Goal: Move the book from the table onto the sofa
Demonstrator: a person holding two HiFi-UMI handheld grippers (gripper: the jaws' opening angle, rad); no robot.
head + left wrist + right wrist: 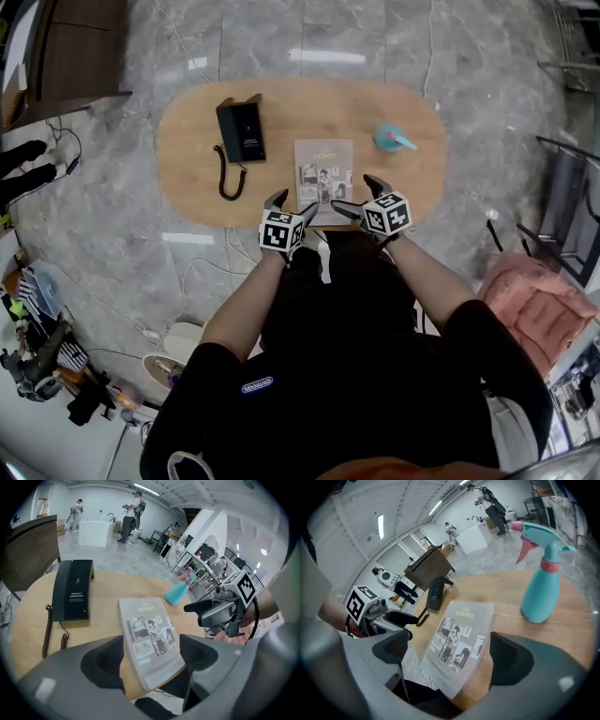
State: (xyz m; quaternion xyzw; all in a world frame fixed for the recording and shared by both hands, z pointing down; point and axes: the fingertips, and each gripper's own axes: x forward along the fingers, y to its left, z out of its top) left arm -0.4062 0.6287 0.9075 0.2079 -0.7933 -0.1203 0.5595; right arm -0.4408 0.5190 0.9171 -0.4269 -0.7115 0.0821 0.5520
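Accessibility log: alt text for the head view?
From above: a person holds the left gripper and right gripper, both open, at the near edge of a book on an oval wooden table. A phone sits left of it, a teal spray bottle right.

Left gripper (292, 212) and right gripper (355, 200) held side by side, jaws apart.

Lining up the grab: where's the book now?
In the head view the book lies on the table near its front edge, between the telephone at left and the spray bottle at right.
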